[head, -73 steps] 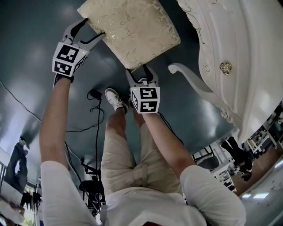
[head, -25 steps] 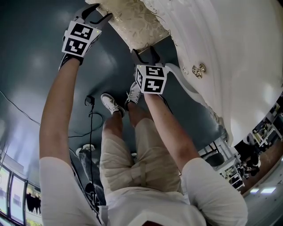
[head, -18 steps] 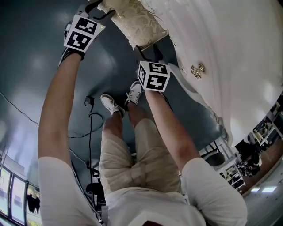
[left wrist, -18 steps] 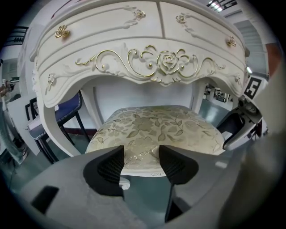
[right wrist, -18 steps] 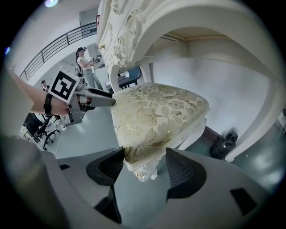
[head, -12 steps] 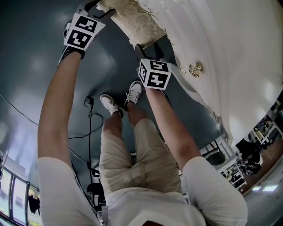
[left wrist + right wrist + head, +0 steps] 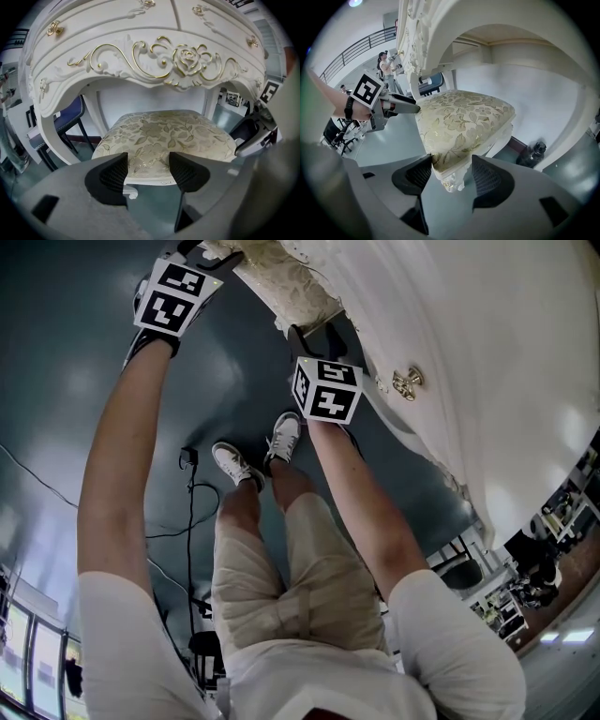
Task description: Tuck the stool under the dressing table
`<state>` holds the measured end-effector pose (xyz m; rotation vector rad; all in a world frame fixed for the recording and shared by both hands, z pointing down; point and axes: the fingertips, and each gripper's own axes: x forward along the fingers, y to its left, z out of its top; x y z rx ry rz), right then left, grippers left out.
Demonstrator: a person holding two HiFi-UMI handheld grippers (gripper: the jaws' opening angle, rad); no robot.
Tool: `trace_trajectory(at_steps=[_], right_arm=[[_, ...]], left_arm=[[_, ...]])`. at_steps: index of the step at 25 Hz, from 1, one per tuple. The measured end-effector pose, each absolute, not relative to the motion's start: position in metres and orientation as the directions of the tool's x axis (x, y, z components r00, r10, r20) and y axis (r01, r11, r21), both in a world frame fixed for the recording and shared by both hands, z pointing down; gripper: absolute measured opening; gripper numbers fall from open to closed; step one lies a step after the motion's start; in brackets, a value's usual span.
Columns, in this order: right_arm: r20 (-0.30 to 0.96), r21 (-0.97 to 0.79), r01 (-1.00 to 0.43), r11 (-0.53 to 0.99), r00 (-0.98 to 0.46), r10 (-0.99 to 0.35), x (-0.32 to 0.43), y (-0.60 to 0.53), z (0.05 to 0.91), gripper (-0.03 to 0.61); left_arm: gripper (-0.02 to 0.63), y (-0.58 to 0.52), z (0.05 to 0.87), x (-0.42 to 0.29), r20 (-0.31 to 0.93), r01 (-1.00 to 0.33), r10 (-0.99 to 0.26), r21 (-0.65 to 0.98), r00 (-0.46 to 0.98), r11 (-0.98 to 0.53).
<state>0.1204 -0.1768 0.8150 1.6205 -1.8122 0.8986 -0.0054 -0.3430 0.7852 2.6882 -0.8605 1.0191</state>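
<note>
Head view: caught the stool (image 7: 281, 282) already slid mostly beneath the table (image 7: 487, 352), with the left gripper (image 7: 211, 251) at its far corner and the right gripper (image 7: 316, 332) at its near one. Left gripper view: found the seat under the carved arch, jaws spread and just opening wider, seat edge in the gap but pads (image 7: 112, 174) not pinching it. Right gripper view: saw jaws apart though just closing in, stool corner between them, one pad right by the fabric, the other clear.
</note>
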Motion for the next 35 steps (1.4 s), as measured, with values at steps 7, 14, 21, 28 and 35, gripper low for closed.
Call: trace_trajectory(at_steps=[7, 14, 21, 28, 35], right_arm=[[0.76, -0.107, -0.99, 0.088, -0.138, -0.635, 0.12, -0.188, 0.814, 0.296], [0.765, -0.089, -0.992, 0.086, -0.123, -0.633, 0.122, -0.188, 0.814, 0.296], [0.742, -0.124, -0.983, 0.132, -0.18, -0.646, 0.107, -0.179, 0.798, 0.293], [0.743, -0.118, -0.979, 0.167, -0.199, -0.639, 0.084, -0.144, 0.734, 0.254], [0.728, -0.115, -0.98, 0.161, -0.193, -0.657, 0.074, -0.113, 0.653, 0.14]], left_arm=[[0.258, -0.353, 0.784, -0.002, 0.637, -0.565, -0.482, -0.086, 0.602, -0.821], [0.229, -0.351, 0.784, -0.001, 0.633, -0.561, -0.47, -0.067, 0.615, -0.825], [0.365, -0.337, 0.734, -0.041, 0.489, -0.679, -0.589, 0.009, 0.643, -0.734], [0.29, -0.28, 0.66, -0.093, 0.444, -0.731, -0.642, 0.047, 0.626, -0.68], [0.088, -0.226, 0.559, -0.127, 0.335, -0.752, -0.681, 0.165, 0.651, -0.639]])
